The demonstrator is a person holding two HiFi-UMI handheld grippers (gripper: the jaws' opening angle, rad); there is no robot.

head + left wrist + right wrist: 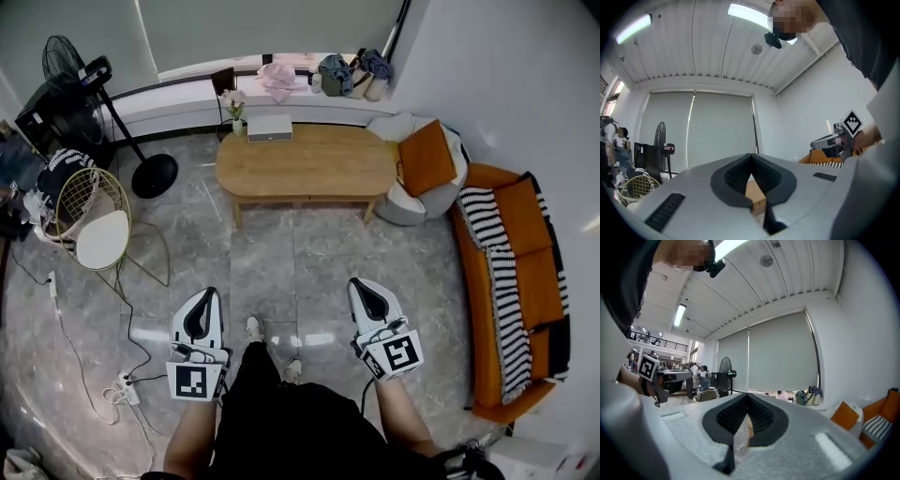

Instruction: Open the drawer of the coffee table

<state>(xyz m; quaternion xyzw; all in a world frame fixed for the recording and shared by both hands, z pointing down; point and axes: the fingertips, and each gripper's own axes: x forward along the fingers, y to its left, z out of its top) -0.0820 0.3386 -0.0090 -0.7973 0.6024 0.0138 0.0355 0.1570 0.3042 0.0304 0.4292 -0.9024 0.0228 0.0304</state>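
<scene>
The oval wooden coffee table (305, 159) stands across the grey tiled floor, well ahead of me; its drawer front is too small to make out in the head view. My left gripper (202, 302) and right gripper (364, 287) are held level in front of my body, a good distance short of the table. In the left gripper view the left gripper (751, 157) has its dark pads meeting at the tip, with nothing between them. The right gripper (747, 396) looks the same in its own view, shut and empty. A strip of the wooden table (755, 193) shows through the jaws.
A white box (269, 127) and a small flower vase (234, 103) sit on the table. A wire chair (94, 220) and a standing fan (141, 159) are at the left, with a power strip and cables (122, 386). An orange sofa (511, 281) and a beanbag (422, 164) line the right.
</scene>
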